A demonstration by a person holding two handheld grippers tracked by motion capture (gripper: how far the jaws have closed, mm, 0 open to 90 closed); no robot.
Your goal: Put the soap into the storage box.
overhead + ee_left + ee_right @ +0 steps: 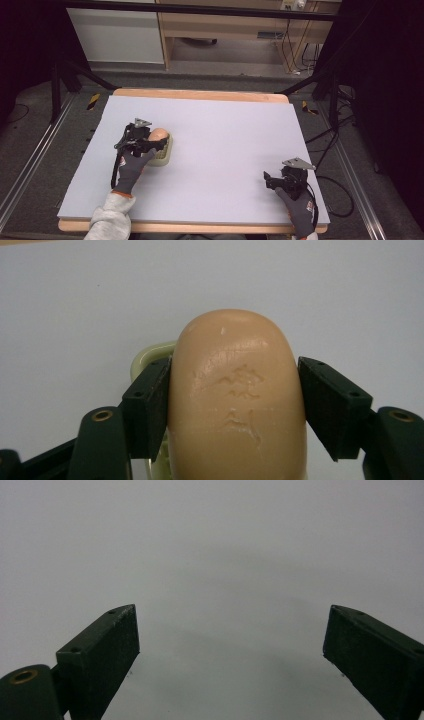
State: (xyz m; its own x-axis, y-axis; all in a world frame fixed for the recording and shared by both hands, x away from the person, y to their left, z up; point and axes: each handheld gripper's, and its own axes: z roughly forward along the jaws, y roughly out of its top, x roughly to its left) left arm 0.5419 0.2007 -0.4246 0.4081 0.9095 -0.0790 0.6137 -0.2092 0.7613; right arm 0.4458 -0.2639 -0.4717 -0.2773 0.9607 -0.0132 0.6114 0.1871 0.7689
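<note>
The left hand-held gripper [235,405] clamps a peach-coloured soap bar [237,400] between its jaws, over a pale green soap dish [164,152] on the worktop [225,140]. The right hand-held gripper [230,650] rests near the front right corner, jaws spread wide, holding nothing.

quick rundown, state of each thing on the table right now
soap bar: clamped at its sides between the left gripper's fingers, over the dish
soap dish: on the table under the soap, partly hidden
left gripper: shut on the soap bar
right gripper: open, holding nothing, above the bare table
</note>
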